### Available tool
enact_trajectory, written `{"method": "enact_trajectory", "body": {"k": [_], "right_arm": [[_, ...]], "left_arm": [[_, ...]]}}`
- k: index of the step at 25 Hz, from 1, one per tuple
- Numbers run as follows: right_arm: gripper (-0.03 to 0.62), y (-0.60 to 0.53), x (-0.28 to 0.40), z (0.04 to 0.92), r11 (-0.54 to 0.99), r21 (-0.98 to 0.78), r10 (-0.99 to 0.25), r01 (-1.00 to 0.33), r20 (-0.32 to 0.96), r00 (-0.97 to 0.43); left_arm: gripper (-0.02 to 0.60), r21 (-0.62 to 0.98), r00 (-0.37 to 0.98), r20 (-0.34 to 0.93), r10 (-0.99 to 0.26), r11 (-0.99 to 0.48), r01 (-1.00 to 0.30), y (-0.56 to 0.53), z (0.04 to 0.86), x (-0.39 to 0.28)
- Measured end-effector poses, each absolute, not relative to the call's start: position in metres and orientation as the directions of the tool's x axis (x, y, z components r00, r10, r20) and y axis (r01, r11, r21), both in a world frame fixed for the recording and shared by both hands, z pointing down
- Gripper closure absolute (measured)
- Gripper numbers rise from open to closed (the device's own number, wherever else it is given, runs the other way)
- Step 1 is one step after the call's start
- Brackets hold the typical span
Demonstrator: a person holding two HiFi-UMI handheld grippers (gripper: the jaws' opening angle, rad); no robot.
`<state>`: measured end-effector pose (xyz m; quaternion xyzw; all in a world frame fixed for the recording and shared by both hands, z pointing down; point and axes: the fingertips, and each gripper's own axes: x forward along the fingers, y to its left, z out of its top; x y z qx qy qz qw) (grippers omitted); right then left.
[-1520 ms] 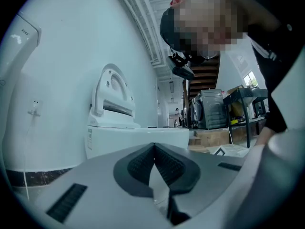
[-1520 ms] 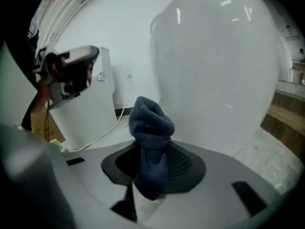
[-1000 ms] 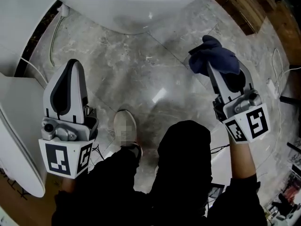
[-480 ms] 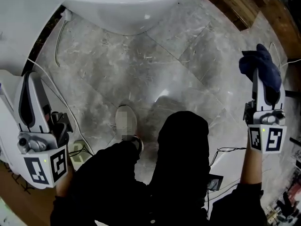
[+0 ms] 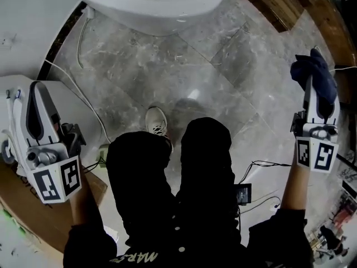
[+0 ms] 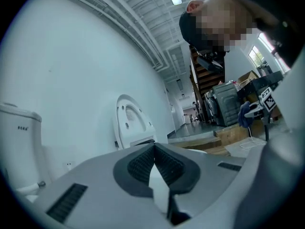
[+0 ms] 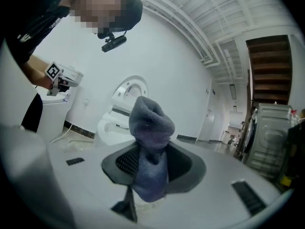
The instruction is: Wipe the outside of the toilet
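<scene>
The white toilet [image 5: 150,4] stands at the top of the head view, its bowl open; its lid is upright in the left gripper view [image 6: 129,120] and in the right gripper view [image 7: 125,104]. My right gripper [image 5: 313,88] is far right, well away from the toilet, shut on a dark blue cloth [image 5: 315,71]. The cloth [image 7: 150,137] bunches up out of the jaws [image 7: 150,168]. My left gripper [image 5: 37,91] is at the far left, also away from the toilet. Its jaws [image 6: 154,149] are shut with nothing between them.
A white cable [image 5: 78,99] runs over the grey marble floor [image 5: 184,77] near the toilet base. A small black device [image 5: 244,193] with wires lies by my right leg. A wooden platform [image 5: 290,4] is at top right, a cardboard box [image 5: 22,211] at lower left. My shoe [image 5: 158,121] is mid-floor.
Both grippers have drawn outward and back from the toilet: the right one went right with the cloth, the left one went to the far left edge. My legs now stand straighter.
</scene>
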<state>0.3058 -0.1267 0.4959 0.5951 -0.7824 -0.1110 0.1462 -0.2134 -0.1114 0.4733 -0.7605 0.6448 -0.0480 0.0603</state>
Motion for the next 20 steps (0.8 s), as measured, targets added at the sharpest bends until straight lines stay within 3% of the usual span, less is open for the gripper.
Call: {"method": "enact_trajectory", "body": {"k": [20], "right_arm": [[0.464, -0.085, 0.275, 0.145, 0.290, 0.194, -0.957, -0.937, 0.069, -0.281]], "left_arm": [[0.571, -0.061, 0.103, 0.107, -0.989, -0.110, -0.992, -0.052, 0.182, -0.226]]}}
